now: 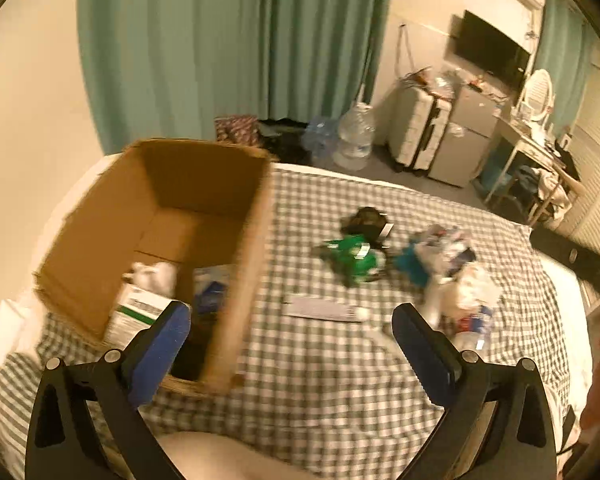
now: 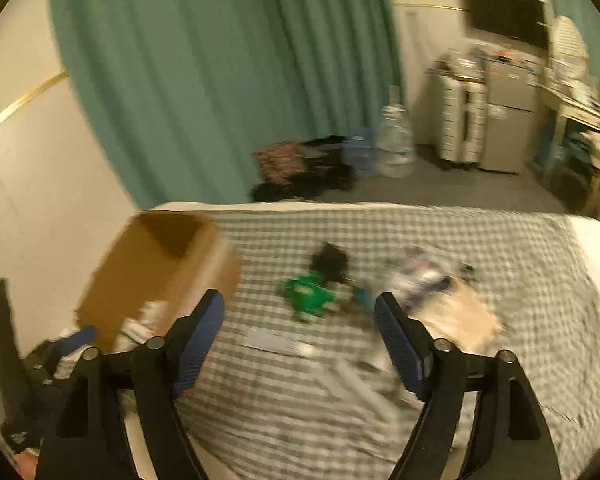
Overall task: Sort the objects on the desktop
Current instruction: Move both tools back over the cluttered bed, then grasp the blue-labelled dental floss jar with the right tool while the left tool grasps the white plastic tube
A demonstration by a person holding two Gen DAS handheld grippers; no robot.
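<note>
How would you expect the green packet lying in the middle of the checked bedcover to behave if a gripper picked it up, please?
The green packet looks crumpled and uneven, so it is probably soft and would likely flop rather than hold its shape. It lies low on the checked bedcover, so rolling seems unlikely. Its surface may be slippery film, though blur hides that.

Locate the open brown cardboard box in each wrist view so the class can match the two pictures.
Left wrist: open brown cardboard box fills left-centre, on the checked cloth.
Right wrist: box smaller, lower left.
Shared landmark: crumpled green packet, right of the box in both.
</note>
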